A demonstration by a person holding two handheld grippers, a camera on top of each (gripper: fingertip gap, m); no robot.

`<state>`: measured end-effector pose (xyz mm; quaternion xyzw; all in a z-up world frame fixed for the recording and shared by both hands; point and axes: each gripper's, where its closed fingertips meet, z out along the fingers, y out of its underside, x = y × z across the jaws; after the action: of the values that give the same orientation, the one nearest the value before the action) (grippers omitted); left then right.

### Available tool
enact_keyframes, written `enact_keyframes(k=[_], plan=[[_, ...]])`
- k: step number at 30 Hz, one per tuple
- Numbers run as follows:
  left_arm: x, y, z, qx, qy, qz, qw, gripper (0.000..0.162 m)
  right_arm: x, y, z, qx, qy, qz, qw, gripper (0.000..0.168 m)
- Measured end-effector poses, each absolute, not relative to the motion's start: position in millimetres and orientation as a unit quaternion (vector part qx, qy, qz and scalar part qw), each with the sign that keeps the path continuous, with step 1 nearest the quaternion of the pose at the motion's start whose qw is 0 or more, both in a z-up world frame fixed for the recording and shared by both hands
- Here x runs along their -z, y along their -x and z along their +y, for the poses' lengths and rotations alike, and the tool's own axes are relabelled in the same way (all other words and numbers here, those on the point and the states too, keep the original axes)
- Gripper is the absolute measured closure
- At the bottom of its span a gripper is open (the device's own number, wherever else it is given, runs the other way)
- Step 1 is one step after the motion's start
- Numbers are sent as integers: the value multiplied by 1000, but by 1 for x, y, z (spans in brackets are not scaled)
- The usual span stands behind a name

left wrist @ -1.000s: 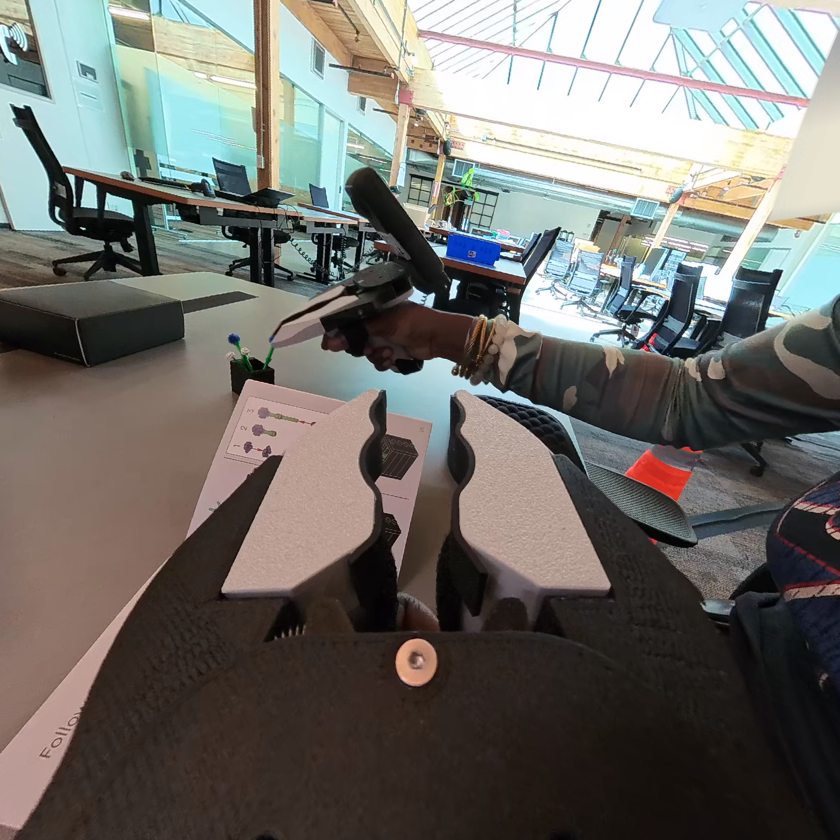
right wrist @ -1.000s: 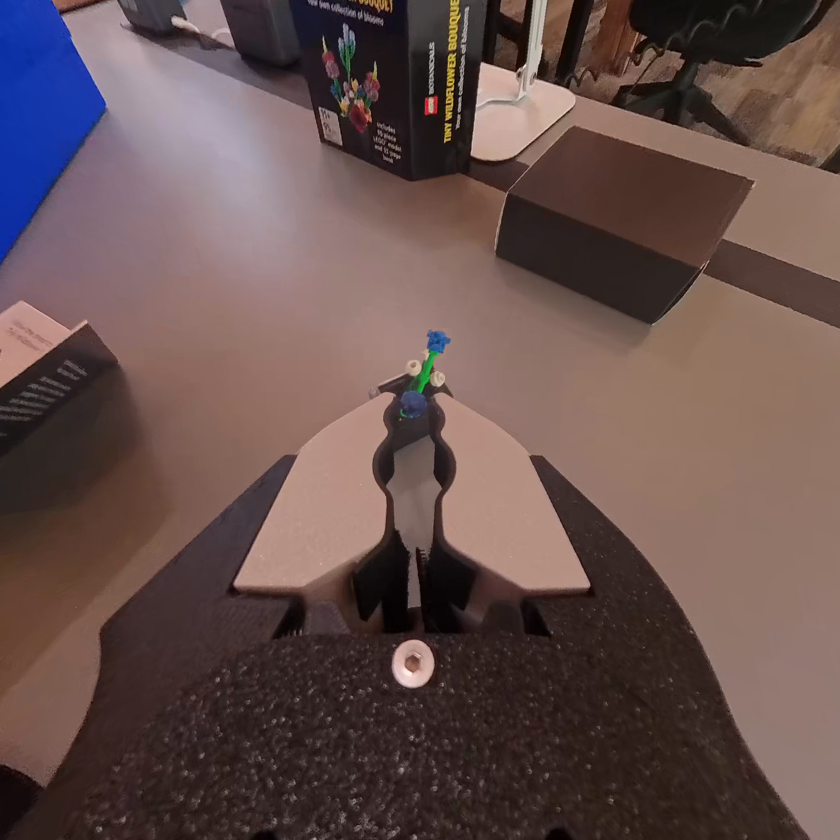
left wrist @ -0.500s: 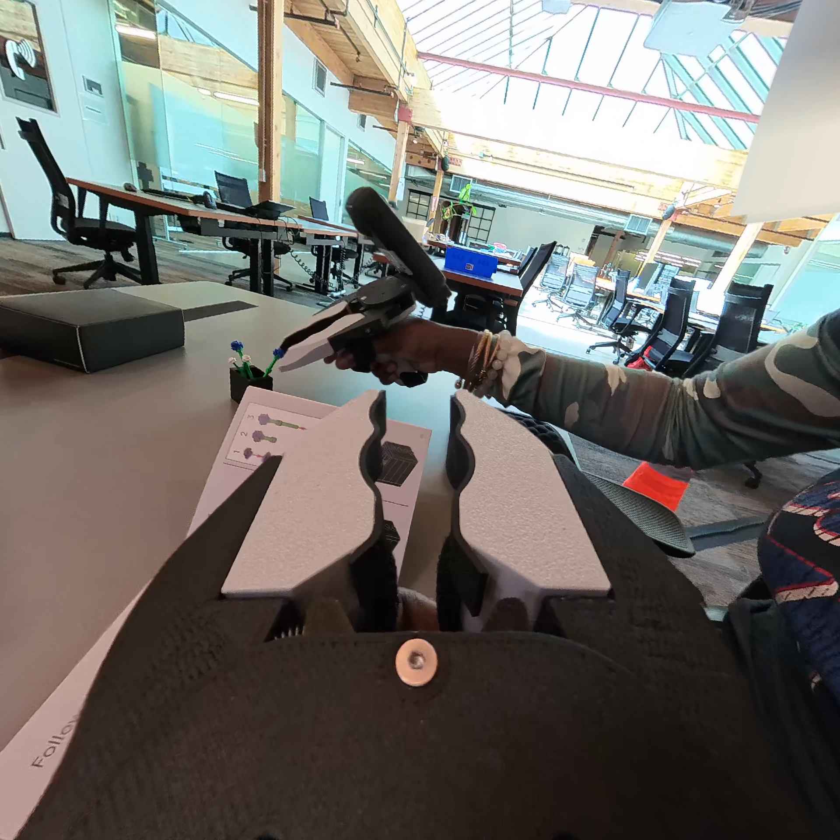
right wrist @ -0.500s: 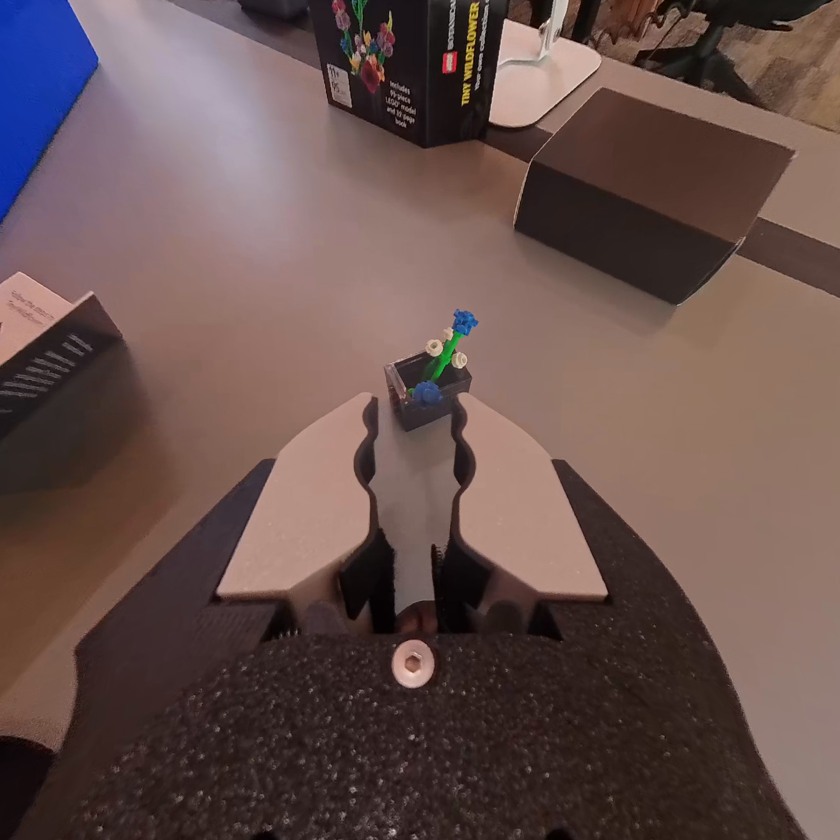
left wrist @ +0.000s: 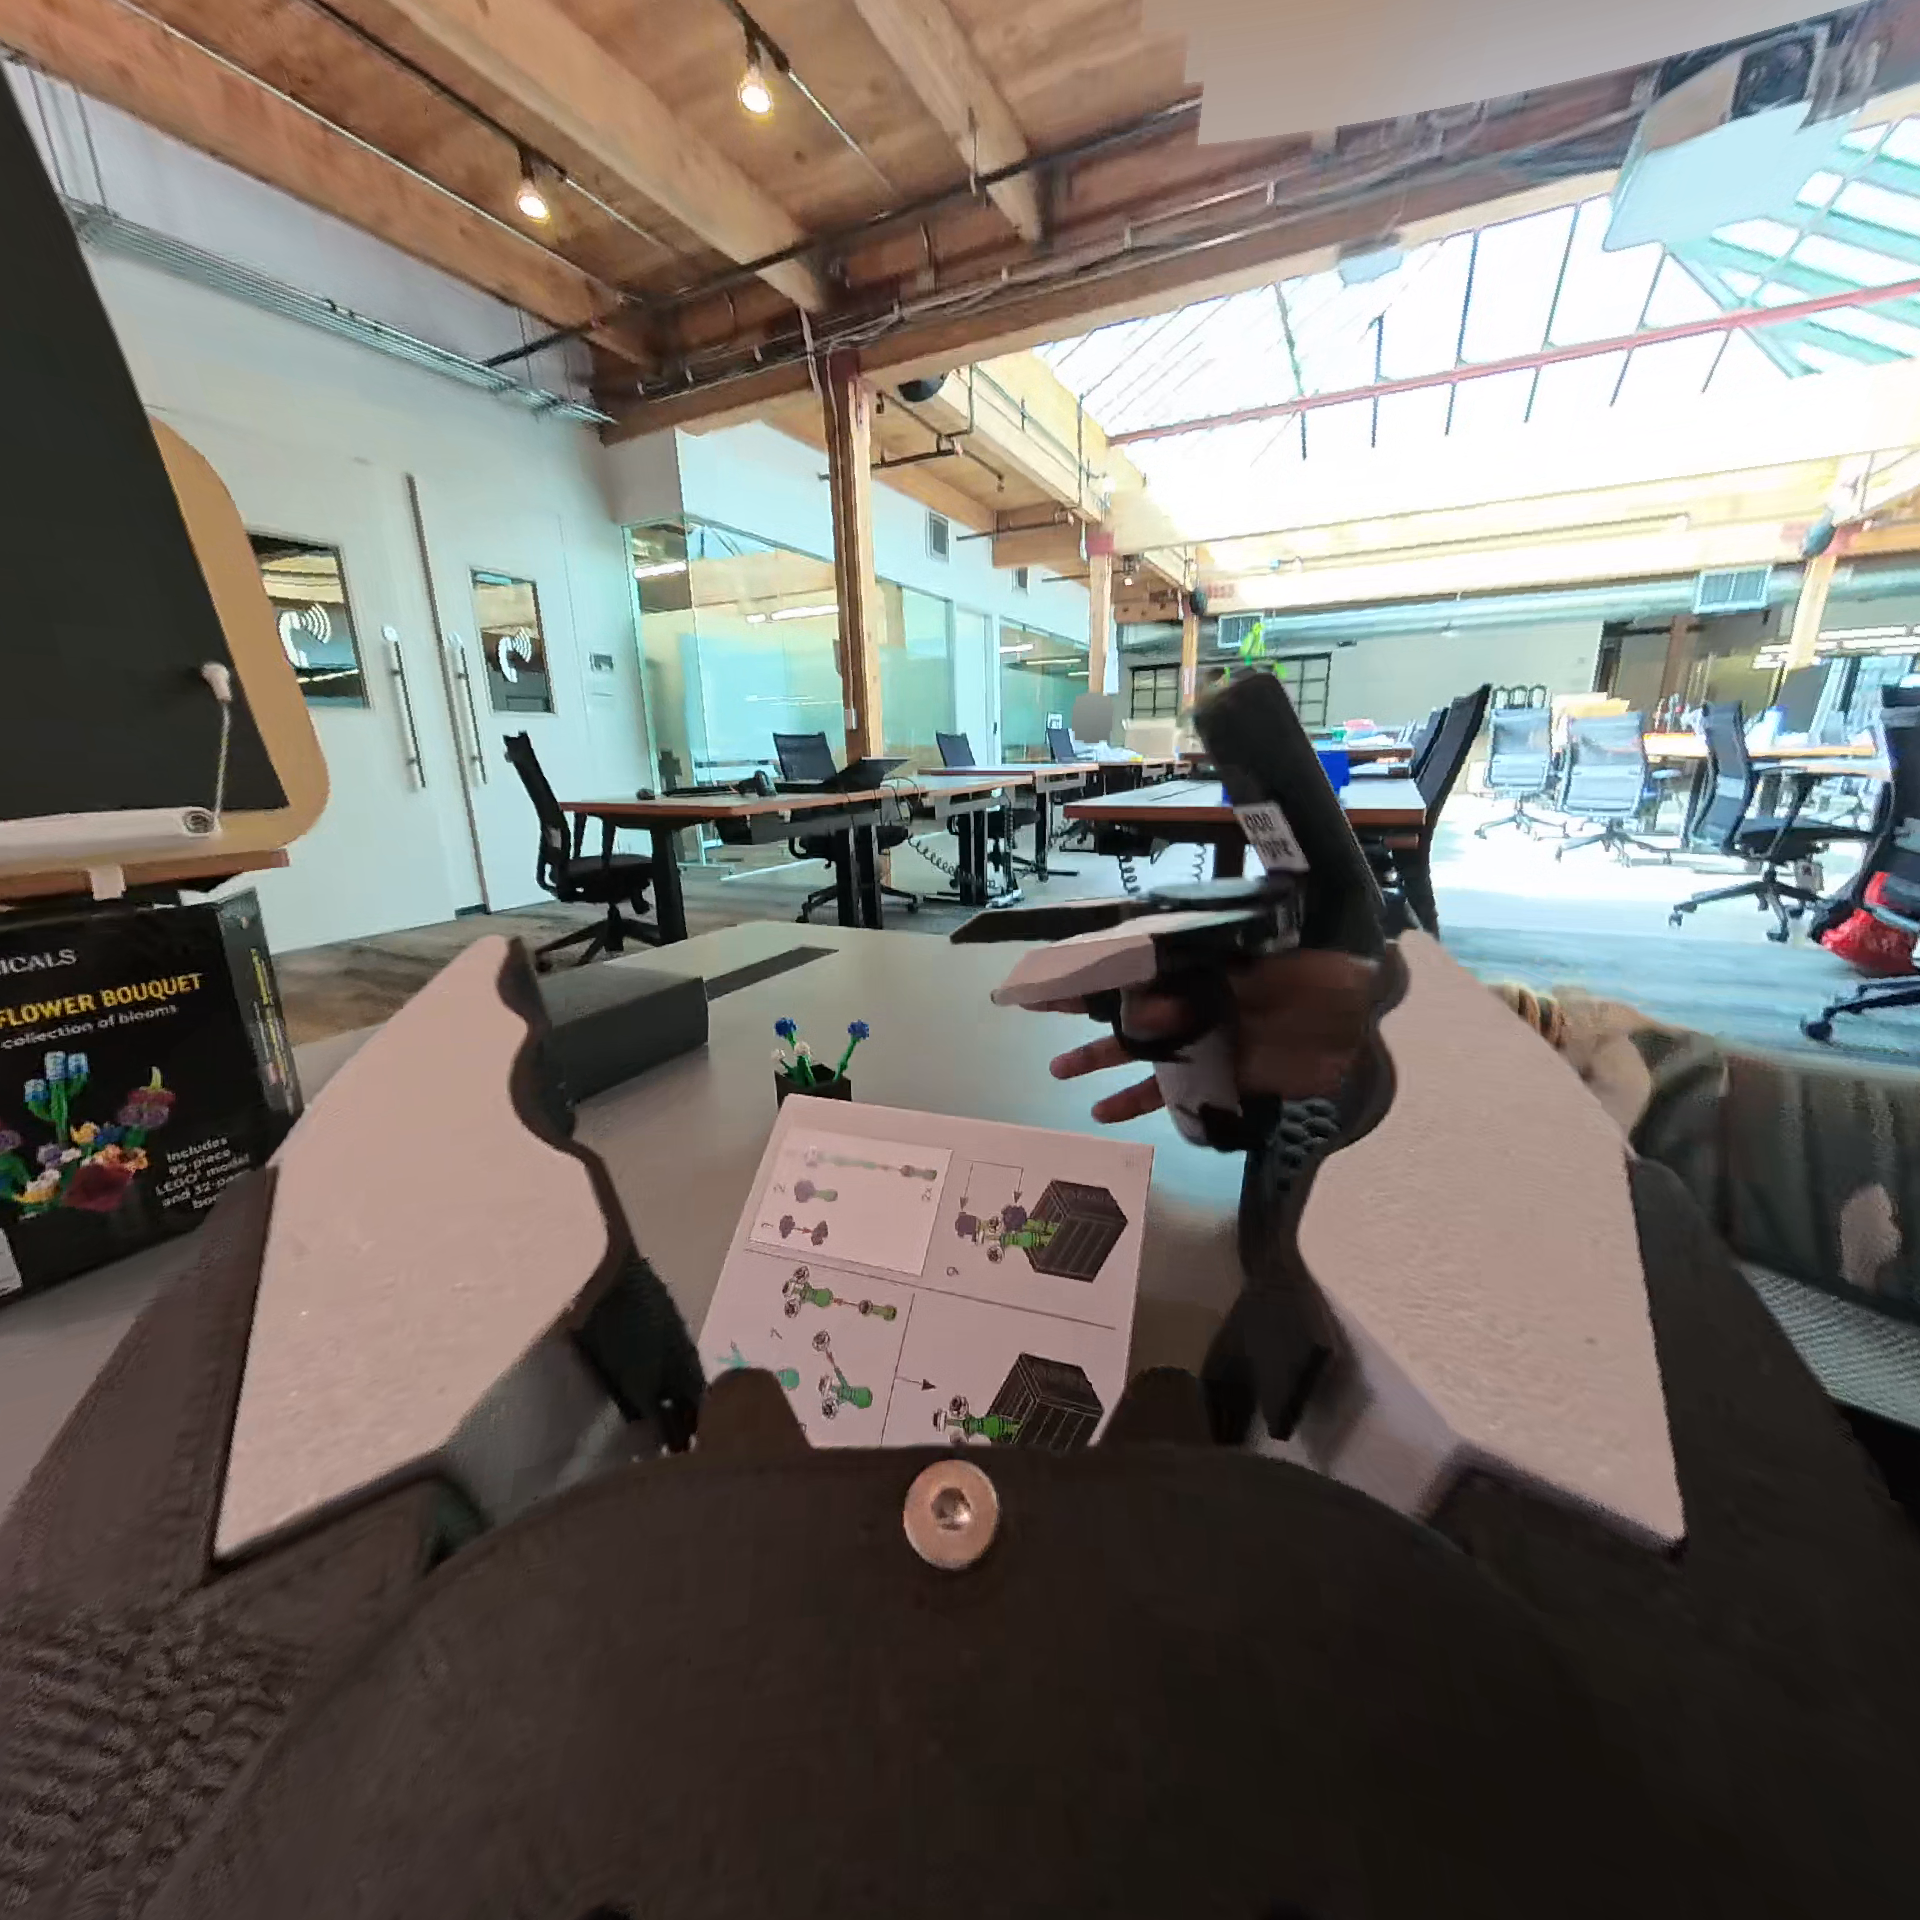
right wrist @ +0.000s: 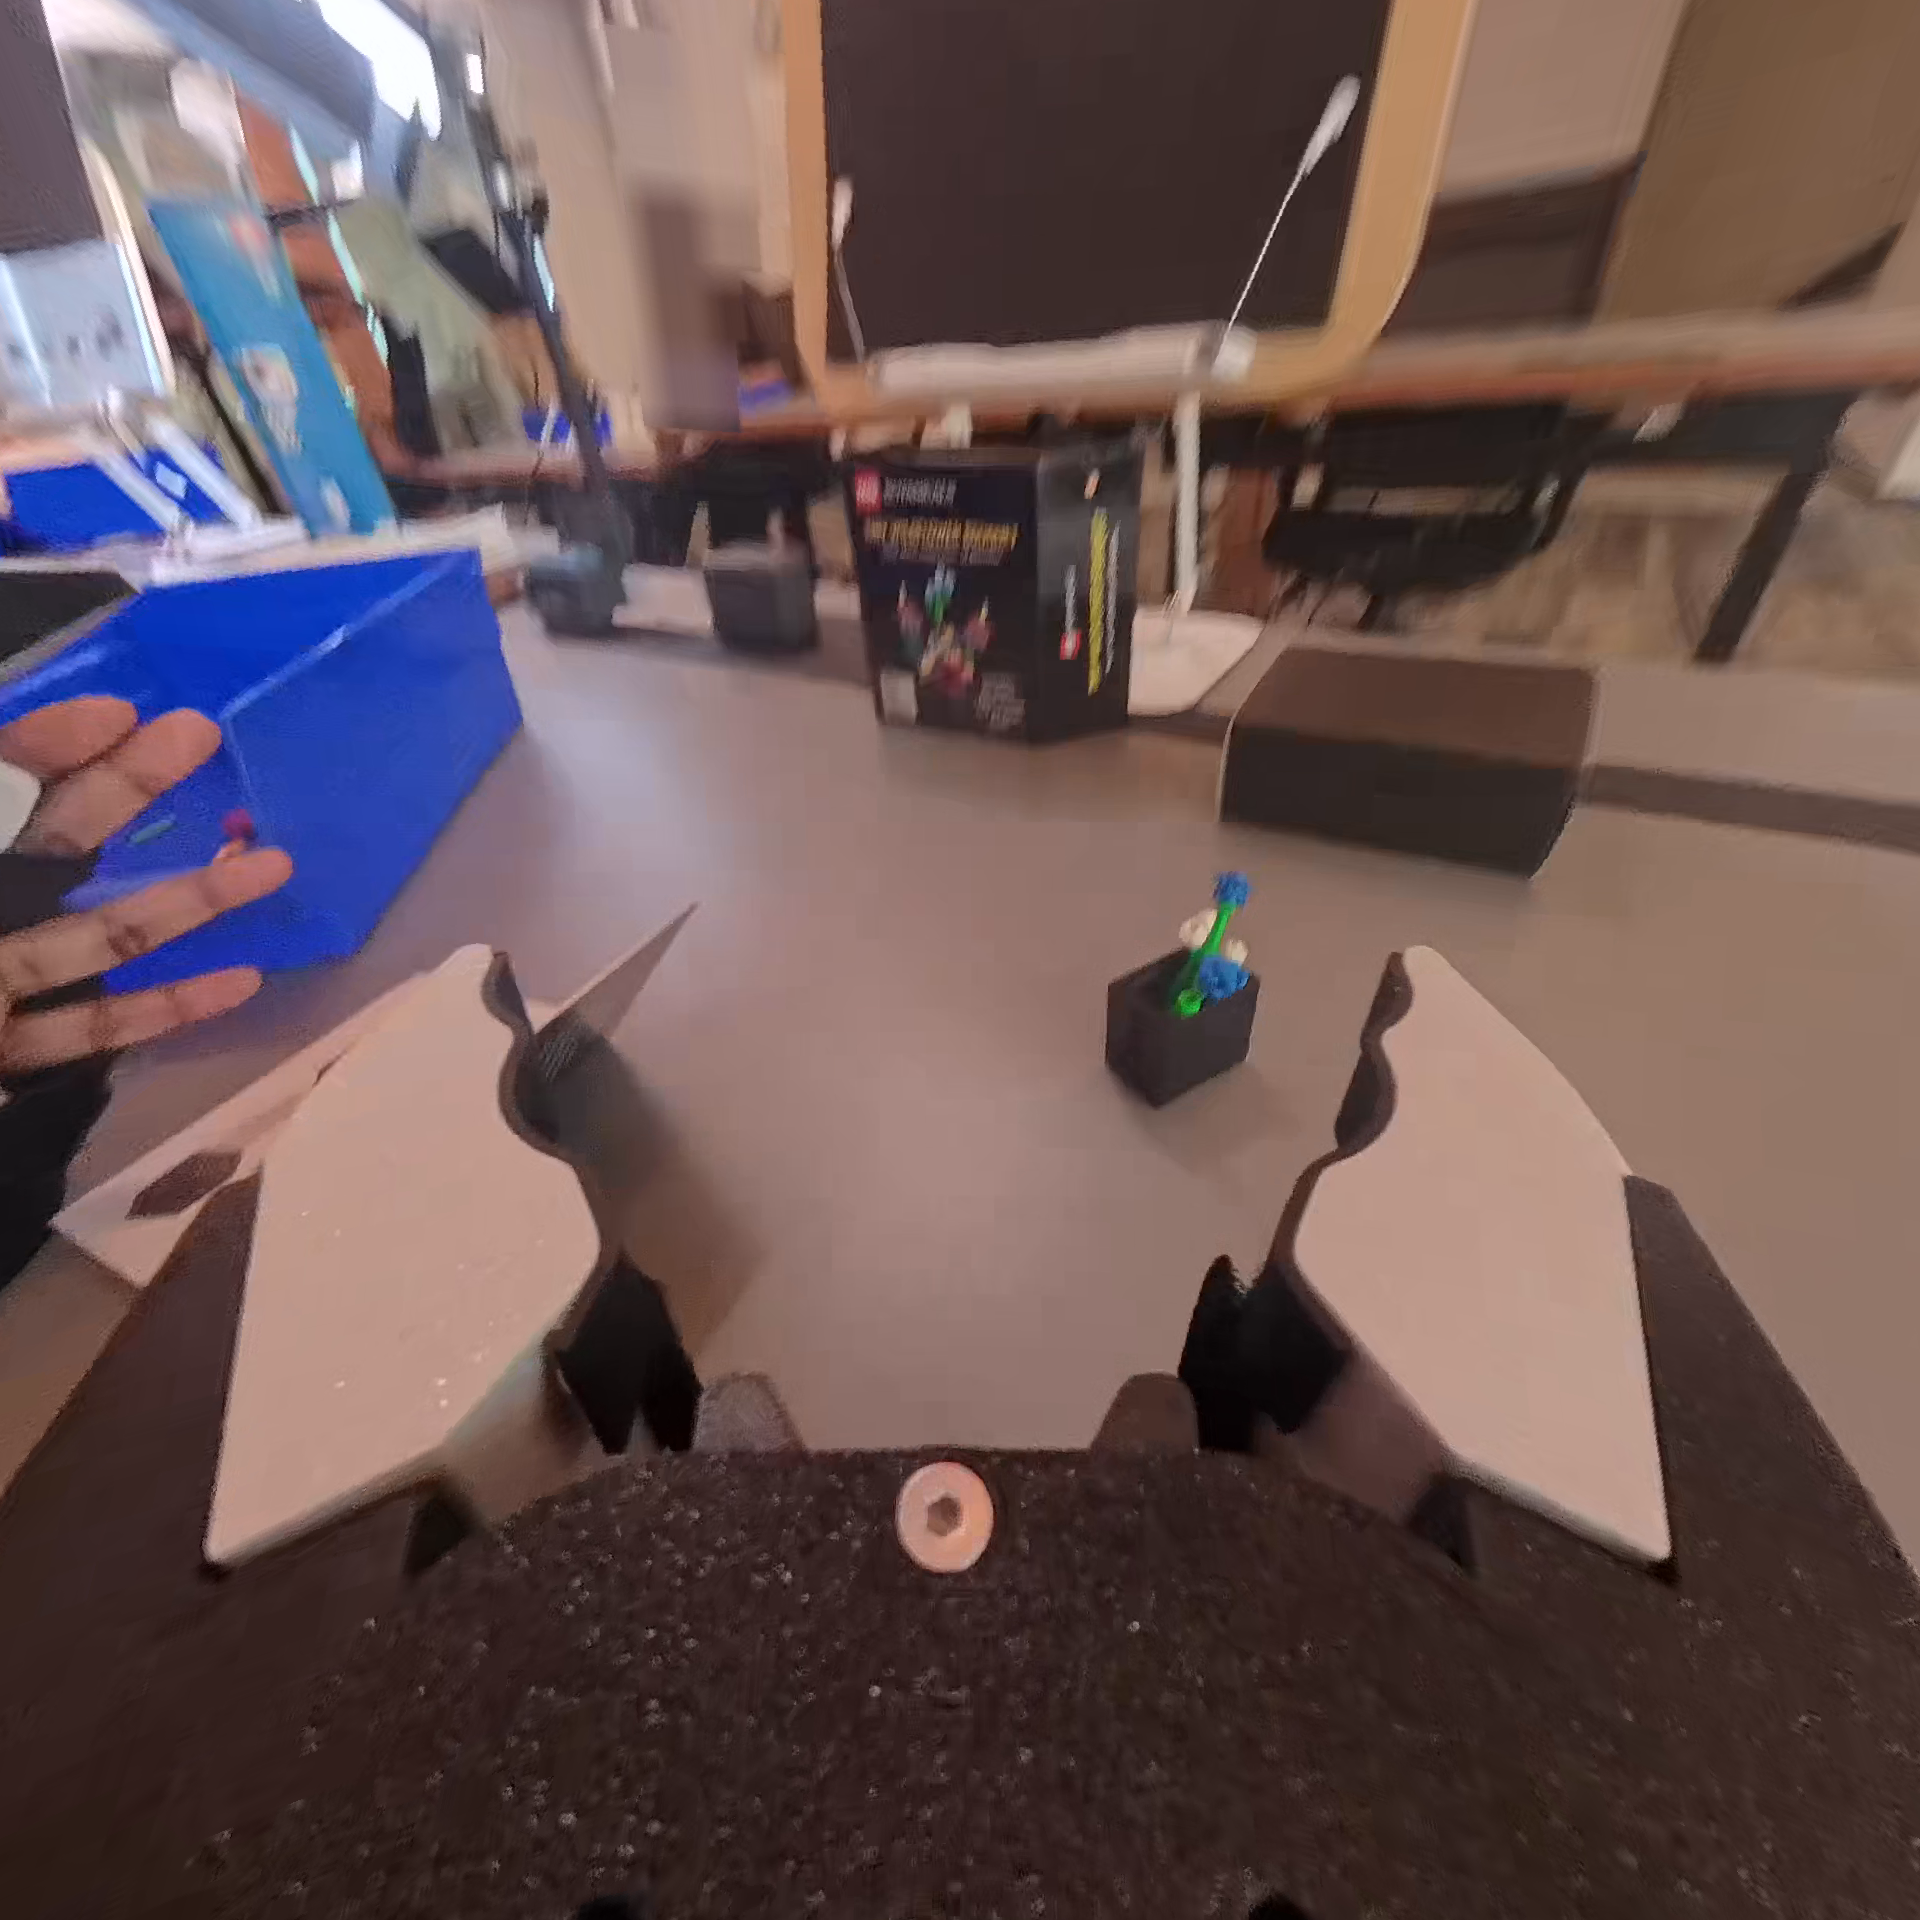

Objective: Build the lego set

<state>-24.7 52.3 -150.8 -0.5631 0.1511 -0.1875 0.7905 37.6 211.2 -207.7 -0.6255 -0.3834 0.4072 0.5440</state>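
Item one: our left claw (left wrist: 945, 1049), fingers spread wide apart and holding nothing, hanging above the grey desk (left wrist: 665, 1132).

Item two: our right claw (right wrist: 940, 997), likewise spread wide and empty; the left wrist view shows it raised off the desk in a hand (left wrist: 1226, 1049).

Item three: the lego build, a small black pot (right wrist: 1179, 1029) with blue and white flowers on green stems (right wrist: 1210, 940), upright on the desk. In the right wrist view it stands ahead of the right claw, nearer the right finger, touching neither. In the left wrist view it sits just beyond the far edge of the instruction sheet (left wrist: 935, 1268).

Item four: the instruction sheet, flat on the desk, seen between our left claw's fingers.

Item five: a dark flat box (right wrist: 1403, 753), behind the pot, well apart from it.

Item six: the black set carton (right wrist: 987, 597), upright at the desk's far side.

Item seven: a blue bin (right wrist: 312, 727), left of the right wrist view, with our open left hand (right wrist: 114, 894) in front of it. Small coloured pieces near that hand are too blurred to identify.
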Motion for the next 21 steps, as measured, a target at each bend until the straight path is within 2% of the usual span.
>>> enact_keyframes(k=[5, 8, 10, 11, 12, 13, 14, 15, 17, 21], plan=[[149, 30, 41, 200, 576, 148, 779, 17, 186, -51, 204, -449, 573, -328, 603, 21], [147, 33, 31, 194, 592, 160, 765, 18, 178, -57, 197, -466, 538, -326, 622, 36], [143, 34, 23, 196, 598, 165, 760, 23, 171, -59, 190, -486, 512, -328, 628, 56], [141, 36, 20, 197, 602, 165, 756, 34, 168, -61, 187, -494, 500, -329, 631, 75], [142, 38, 18, 195, 608, 166, 751, 55, 166, -62, 182, -502, 488, -336, 630, 102], [143, 41, 15, 192, 617, 168, 744, 81, 165, -64, 177, -508, 480, -348, 625, 135], [145, 43, 13, 187, 627, 170, 737, 116, 166, -64, 173, -511, 476, -360, 619, 163], [148, 47, 12, 179, 640, 167, 728, 140, 167, -64, 172, -510, 481, -365, 613, 165], [158, 56, 16, 156, 677, 155, 703, 160, 170, -63, 170, -514, 482, -374, 603, 166], [199, 67, 29, 88, 763, 188, 612, 161, 171, -58, 165, -523, 478, -387, 590, 160]])
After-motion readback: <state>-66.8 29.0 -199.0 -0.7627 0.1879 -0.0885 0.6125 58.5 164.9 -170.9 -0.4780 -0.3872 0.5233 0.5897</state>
